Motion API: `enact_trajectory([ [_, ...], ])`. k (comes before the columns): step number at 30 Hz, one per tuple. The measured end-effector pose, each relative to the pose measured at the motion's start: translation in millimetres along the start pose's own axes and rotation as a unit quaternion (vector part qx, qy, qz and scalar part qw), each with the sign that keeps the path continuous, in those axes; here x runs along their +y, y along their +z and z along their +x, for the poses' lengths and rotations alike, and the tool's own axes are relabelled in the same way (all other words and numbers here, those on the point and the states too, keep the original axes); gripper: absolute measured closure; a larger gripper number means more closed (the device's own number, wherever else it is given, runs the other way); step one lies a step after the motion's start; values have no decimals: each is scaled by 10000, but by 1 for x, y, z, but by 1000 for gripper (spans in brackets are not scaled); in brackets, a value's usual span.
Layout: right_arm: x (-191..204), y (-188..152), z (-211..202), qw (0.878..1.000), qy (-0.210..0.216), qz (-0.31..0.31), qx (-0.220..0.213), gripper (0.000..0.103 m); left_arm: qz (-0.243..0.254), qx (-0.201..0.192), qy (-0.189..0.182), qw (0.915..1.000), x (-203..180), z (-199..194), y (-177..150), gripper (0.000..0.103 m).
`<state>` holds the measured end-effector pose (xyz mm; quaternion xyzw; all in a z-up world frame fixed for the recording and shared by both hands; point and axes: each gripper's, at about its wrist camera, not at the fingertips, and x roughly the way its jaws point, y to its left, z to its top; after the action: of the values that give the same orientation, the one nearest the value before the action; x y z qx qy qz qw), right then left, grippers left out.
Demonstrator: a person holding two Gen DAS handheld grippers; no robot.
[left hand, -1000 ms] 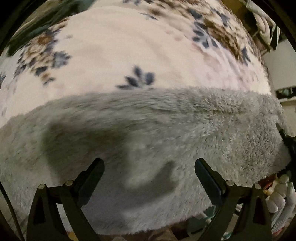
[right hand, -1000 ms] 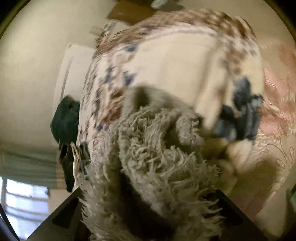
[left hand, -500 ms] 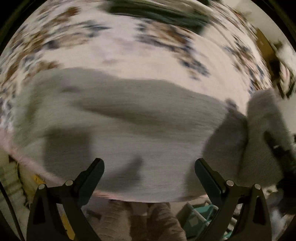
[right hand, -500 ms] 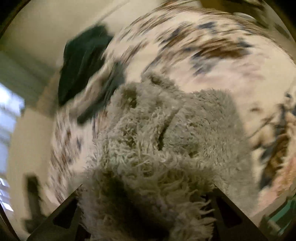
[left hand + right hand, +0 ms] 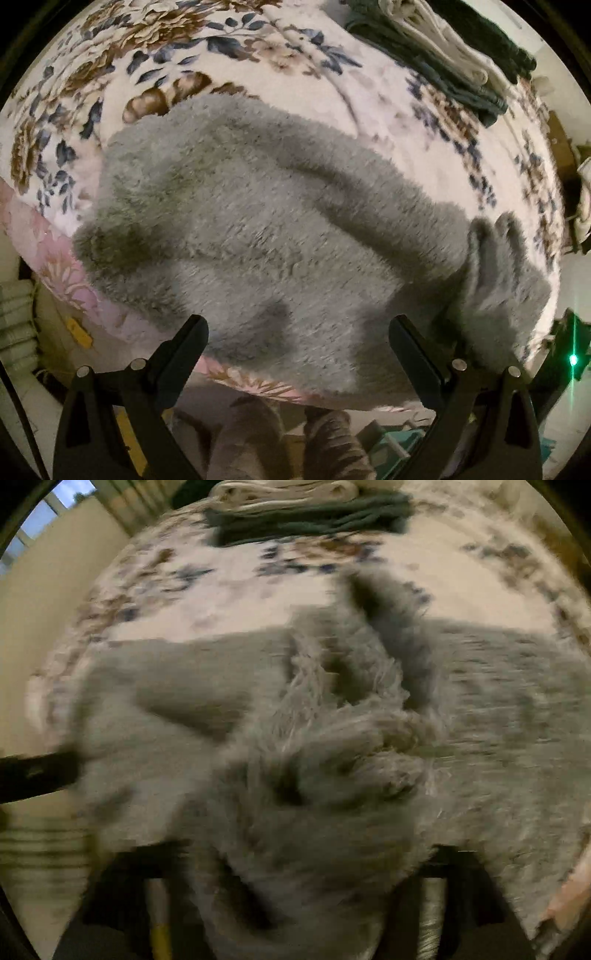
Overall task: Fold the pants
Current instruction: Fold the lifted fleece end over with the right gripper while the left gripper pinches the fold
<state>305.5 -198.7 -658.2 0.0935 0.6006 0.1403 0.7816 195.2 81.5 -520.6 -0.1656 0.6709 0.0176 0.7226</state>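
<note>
While left tongs (image 5: 297,354) gape empty, right tongs (image 5: 295,893) are opening around pants (image 5: 314,775).

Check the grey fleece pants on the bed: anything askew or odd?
Yes. The grey fleece pants lie mostly flat on the floral bedspread, but their right end is bunched into upright ridges rather than laid flat. The right gripper is opening with that fleece still heaped between its jaws. No damage visible.

Dim, warm indoor light. The left wrist view is sharp, its edges bowed by fisheye, with soft shadows on the grey pants (image 5: 266,251). The right wrist view smears heavily with motion blur.
</note>
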Motion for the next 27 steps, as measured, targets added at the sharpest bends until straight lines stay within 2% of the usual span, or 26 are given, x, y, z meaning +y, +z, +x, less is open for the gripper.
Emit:
enact_trajectory([
  [3, -4, -1, -23, 9969, 755, 209, 123, 15, -51, -63, -316, 9995, -7, -6, 7, 3],
  [6, -32, -6, -56, 9891, 1159, 904, -35, 15, 35, -106, -632, 9979, -27, -7, 15, 3],
  [7, -47, -10, -67, 9858, 1163, 1208, -111, 15, 78, -87, -729, 9973, -34, -6, 17, 3],
  [10, -93, -24, -91, 9771, 759, 1975, -209, 15, 335, 105, -1032, 9940, -61, 10, 22, 3],
  [14, -150, -47, -104, 9652, 158, 2602, -226, 15, 759, 798, -1477, 9829, -97, 57, 23, 3],
  [16, -175, -58, -105, 9572, 68, 2888, -188, 15, 1016, 1070, -1509, 9775, -113, 78, 21, 3],
  [18, -193, -66, -104, 9530, -23, 3030, -99, 15, 1337, 1103, -1430, 9744, -126, 89, 16, 5],
  [19, -199, -69, -101, 9530, -77, 3028, -60, 15, 1508, 1059, -1411, 9727, -133, 93, 14, 13],
  [20, -205, -72, -98, 9530, -127, 3027, -15, 15, 1643, 998, -1462, 9704, -138, 94, 12, 36],
  [21, -210, -75, -93, 9527, -155, 3036, 65, 15, 1785, 955, -1543, 9671, -142, 94, 8, 54],
  [22, -215, -77, -88, 9517, -164, 3062, 144, 15, 1880, 934, -1546, 9654, -145, 93, 5, 79],
  [25, -223, -76, -71, 9496, -241, 3109, 316, 15, 1962, 725, -1679, 9633, -144, 75, -2, 84],
  [27, -224, -75, -64, 9490, -214, 3124, 364, 15, 1897, 573, -1671, 9658, -135, 56, -9, 84],
])
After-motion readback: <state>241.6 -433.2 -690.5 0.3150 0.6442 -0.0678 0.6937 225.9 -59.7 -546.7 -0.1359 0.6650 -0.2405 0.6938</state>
